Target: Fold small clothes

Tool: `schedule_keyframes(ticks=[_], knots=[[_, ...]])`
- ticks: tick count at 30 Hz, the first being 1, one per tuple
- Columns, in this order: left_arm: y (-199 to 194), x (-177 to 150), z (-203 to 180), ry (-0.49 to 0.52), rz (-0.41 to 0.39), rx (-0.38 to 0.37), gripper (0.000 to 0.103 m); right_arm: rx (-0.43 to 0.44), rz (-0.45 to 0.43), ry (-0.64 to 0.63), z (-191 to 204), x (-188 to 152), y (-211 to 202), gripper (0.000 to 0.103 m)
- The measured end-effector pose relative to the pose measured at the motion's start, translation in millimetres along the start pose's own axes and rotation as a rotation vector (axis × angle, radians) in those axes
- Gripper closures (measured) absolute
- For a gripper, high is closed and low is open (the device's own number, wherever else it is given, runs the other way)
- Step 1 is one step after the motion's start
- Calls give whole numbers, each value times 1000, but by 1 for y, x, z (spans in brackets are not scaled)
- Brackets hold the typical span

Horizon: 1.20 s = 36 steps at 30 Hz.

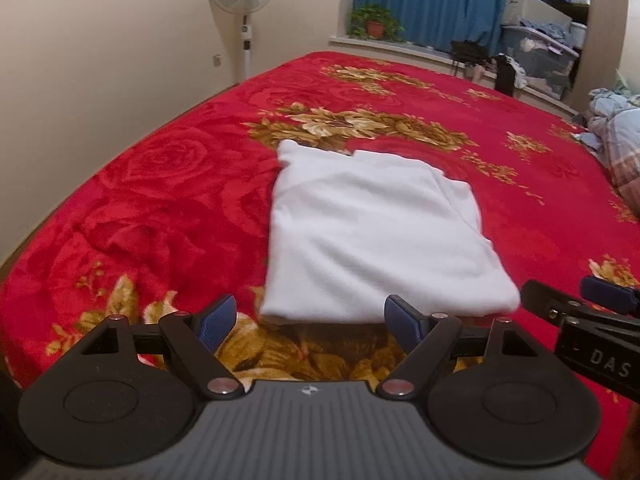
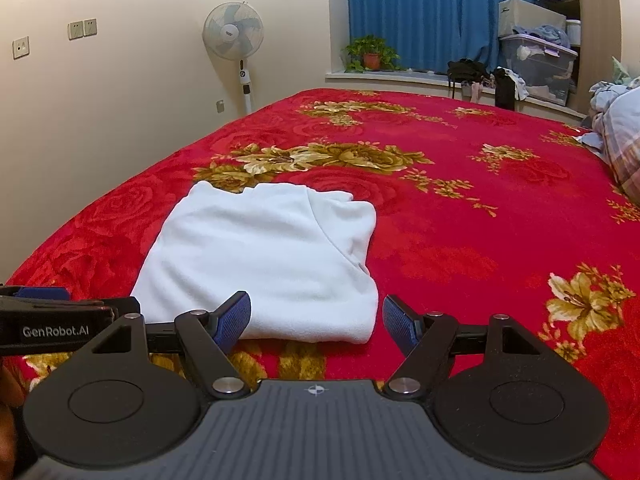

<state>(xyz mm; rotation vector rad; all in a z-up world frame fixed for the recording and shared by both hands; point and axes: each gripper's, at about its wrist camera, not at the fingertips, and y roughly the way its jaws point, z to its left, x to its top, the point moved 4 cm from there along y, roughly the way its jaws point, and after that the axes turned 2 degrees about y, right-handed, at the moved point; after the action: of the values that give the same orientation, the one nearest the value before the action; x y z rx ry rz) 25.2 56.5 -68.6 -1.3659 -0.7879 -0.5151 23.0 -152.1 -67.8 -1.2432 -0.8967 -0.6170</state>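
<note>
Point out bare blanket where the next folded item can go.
Free: red blanket right of the white folded garment, up to the plaid bedding; also the strip beyond it toward the windowsill. Crowded: near edge, where both open tongs sit.

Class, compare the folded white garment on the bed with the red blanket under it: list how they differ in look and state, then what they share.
1. The white garment is plain, without pattern; the red blanket carries gold flower prints.
2. The white garment is folded into a compact, layered rectangle; the red blanket lies spread across the whole bed.
3. The white garment covers only a small patch; the red blanket reaches far beyond it on every side.
Shared: both look like soft, fleecy fabric.
</note>
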Motion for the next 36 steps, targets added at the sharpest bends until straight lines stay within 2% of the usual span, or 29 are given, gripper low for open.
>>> schedule_keyframes(ticks=[36], knots=[[-1, 1, 0, 4, -4, -5, 18, 8, 6, -11, 2, -1, 2, 28]])
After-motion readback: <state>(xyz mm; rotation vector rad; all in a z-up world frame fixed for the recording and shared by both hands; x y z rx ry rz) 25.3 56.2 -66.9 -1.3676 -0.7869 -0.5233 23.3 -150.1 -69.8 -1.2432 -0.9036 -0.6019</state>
